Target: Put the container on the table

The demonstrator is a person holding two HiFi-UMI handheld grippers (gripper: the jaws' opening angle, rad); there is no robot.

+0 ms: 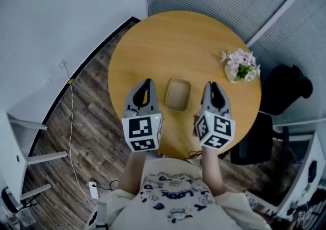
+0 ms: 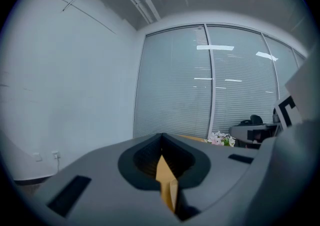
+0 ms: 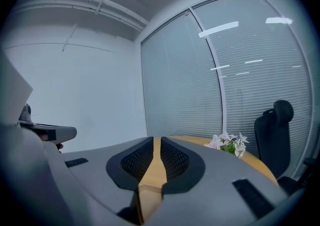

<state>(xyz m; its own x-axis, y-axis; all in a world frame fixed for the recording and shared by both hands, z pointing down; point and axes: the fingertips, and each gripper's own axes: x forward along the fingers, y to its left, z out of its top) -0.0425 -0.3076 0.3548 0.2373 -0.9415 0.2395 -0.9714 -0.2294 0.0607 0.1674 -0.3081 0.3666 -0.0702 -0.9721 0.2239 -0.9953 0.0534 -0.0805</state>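
Over round worktop (image 1: 153, 40), flanking container (image 1: 178, 94) with left hand-held gripper (image 1: 148, 82) and right hand-held gripper (image 1: 212, 86), both closed and empty; risking nudging it off the near edge.

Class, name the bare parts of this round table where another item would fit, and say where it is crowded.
Bare: the far half of the table, beyond the container and left of the flowers. Crowded: the near edge, where the container lies between the left hand-held gripper and the right hand-held gripper.
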